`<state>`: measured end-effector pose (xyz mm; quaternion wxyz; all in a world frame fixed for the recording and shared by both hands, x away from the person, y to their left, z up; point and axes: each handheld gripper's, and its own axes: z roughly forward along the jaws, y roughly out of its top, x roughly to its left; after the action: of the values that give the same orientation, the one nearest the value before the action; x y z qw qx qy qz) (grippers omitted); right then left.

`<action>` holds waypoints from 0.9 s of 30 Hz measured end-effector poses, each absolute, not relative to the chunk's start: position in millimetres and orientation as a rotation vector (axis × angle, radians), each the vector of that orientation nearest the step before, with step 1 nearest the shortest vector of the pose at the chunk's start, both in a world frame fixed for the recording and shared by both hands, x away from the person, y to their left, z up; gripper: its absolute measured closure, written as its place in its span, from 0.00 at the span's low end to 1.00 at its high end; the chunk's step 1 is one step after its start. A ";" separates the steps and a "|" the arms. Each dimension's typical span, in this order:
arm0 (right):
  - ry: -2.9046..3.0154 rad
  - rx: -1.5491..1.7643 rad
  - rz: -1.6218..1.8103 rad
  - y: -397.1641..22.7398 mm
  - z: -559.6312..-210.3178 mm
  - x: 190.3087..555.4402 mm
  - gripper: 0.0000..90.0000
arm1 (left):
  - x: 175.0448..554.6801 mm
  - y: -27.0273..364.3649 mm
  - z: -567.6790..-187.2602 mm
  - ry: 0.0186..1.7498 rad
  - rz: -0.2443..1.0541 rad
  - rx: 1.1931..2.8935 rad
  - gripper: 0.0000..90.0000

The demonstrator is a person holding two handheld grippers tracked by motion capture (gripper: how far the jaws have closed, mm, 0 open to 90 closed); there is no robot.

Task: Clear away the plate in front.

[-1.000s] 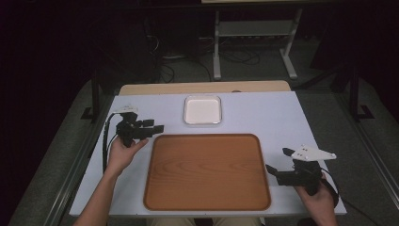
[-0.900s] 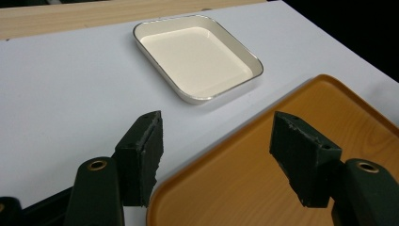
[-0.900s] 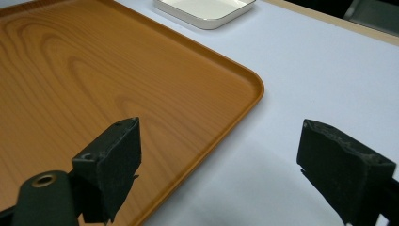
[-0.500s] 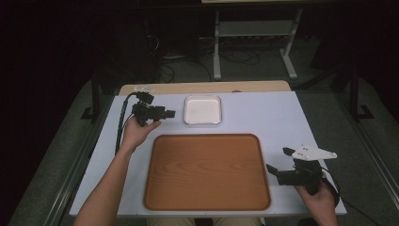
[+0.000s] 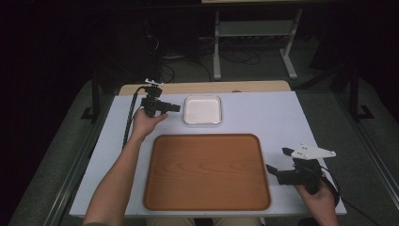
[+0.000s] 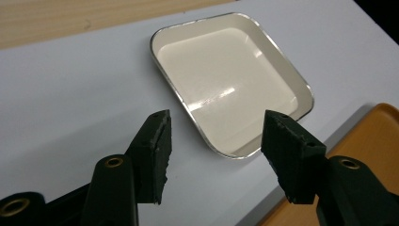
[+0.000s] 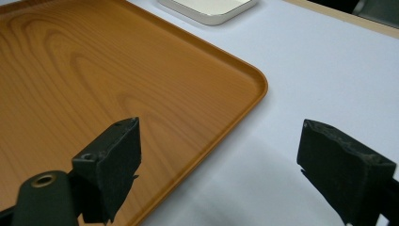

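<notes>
The left hand-held gripper (image 5: 175,108) hovers just beside the left edge of the white dish (image 5: 203,109), which sits on the pale surface (image 5: 263,117) near its far edge, just beyond the wooden tray (image 5: 207,172). Its jaws have just been closing a little, yet they stand apart and released, with nothing pressed between them. In the left gripper view the dish (image 6: 230,82) lies ahead of the two black jaws, its near corner reaching toward the gap between them; the pads do not touch its rim. The dish is shallow, squarish with rounded corners, cream inside with a thin metallic edge, and it looks bare inside. A corner of the tray (image 6: 371,141) shows at the right of that view. The right hand-held gripper (image 5: 278,165) rests low at the near right of the surface, just off the tray's right edge, well apart from the dish. Its jaws are spread wide and hold nothing; in the right gripper view they frame the tray's rounded corner (image 7: 254,82) and the bare surface (image 7: 329,70) beside it.
</notes>
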<state>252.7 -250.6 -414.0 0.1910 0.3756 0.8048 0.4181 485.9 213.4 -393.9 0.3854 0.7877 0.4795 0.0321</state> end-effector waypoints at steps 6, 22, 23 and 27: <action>2.257 1.060 1.171 -251.4 -413.3 252.7 0.15 | 494.7 204.9 -411.8 1.276 0.022 1.971 0.51; 2.244 1.064 1.170 -254.2 -411.6 251.5 0.15 | 511.6 180.4 -430.1 1.354 -0.002 2.034 0.64; 2.244 1.066 1.171 -254.3 -411.4 251.4 0.15 | 512.1 179.9 -431.5 1.363 0.003 2.038 0.65; 2.240 1.060 1.172 -255.6 -410.7 250.8 0.15 | 513.9 180.5 -437.6 1.394 -0.020 2.039 0.68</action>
<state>250.8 -255.6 -410.7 0.1988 0.3790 0.8008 0.4191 513.9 180.5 -437.6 0.3294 0.7795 0.5327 -0.0078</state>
